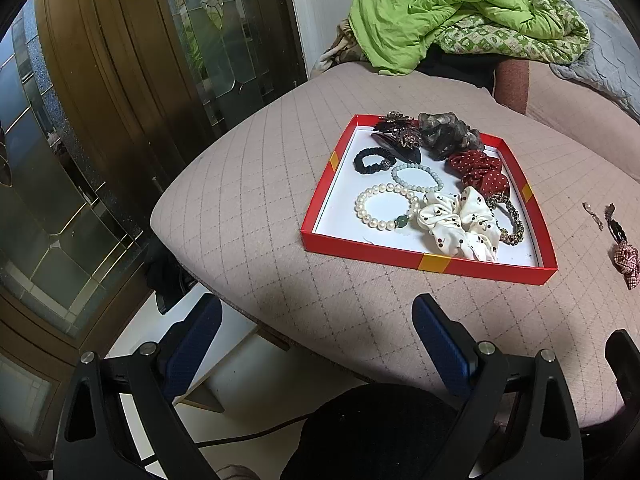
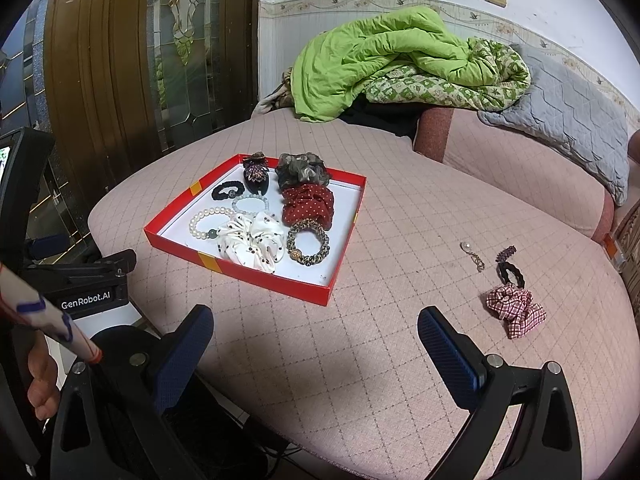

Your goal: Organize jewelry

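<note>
Cushion (image 2: 360, 340): pink quilted seat that carries everything; the soft, flat top serves as the work surface.
Quilt (image 2: 400, 64): green bundle well behind the tray, pushed back, probably to keep the front free.
Tray (image 2: 256, 282): red, shallow, white inside, left of the cushion's middle; the collecting place, so most pieces already lie in it.
Scrunchies: white spotted one (image 2: 250, 246) at the tray's near edge, red dotted one (image 2: 308, 204) behind it, grey one (image 2: 303, 170) at the far wall; bulky pieces bunched on one side, leaving white floor bare on the other.
Bracelets: pearl one (image 1: 386, 211) just left of the white scrunchie, touching it; pale bead one (image 1: 416, 178) behind; laid flat as open rings.
Checked bow (image 2: 516, 310): outside, well right of the tray, beside a black clip (image 2: 510, 270) and a small chain (image 2: 474, 256); likely the leftovers.
Right gripper (image 2: 316, 340): fingers spread wide, empty, low over the cushion between tray and bow; well placed for those leftovers.
Left gripper (image 1: 316, 338): also spread wide, empty, hanging at the cushion's near edge in front of the tray.
</note>
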The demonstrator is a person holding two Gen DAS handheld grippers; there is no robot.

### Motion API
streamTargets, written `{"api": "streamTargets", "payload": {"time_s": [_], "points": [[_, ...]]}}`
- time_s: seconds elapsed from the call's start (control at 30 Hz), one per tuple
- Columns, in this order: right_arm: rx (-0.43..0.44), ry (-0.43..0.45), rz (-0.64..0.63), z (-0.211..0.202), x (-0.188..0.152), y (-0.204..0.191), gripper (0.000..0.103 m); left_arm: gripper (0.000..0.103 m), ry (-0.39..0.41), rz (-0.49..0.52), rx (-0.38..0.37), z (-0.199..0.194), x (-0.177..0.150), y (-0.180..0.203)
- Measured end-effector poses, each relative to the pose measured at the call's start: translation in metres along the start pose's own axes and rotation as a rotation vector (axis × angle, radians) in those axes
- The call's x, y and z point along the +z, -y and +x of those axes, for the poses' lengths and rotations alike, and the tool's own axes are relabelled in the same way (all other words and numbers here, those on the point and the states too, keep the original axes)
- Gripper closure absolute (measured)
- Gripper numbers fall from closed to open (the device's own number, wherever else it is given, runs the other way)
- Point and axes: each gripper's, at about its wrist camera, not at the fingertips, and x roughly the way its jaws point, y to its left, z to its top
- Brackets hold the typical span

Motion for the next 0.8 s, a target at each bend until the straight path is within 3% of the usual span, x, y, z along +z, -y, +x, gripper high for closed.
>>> {"api": "streamTargets", "payload": {"time_s": [0.7,0.8], "points": [[0.000,-0.004,0.021,0.001,-0.001,0.003,0.000,0.008,-0.036,-0.010,0.007,0.003,0.007,-0.006],[-0.002,-0.008,0.050,0.002,-0.002,0.011,0.000,0.008,0.002,0.003,0.021,-0.004,0.012,-0.005]]}}
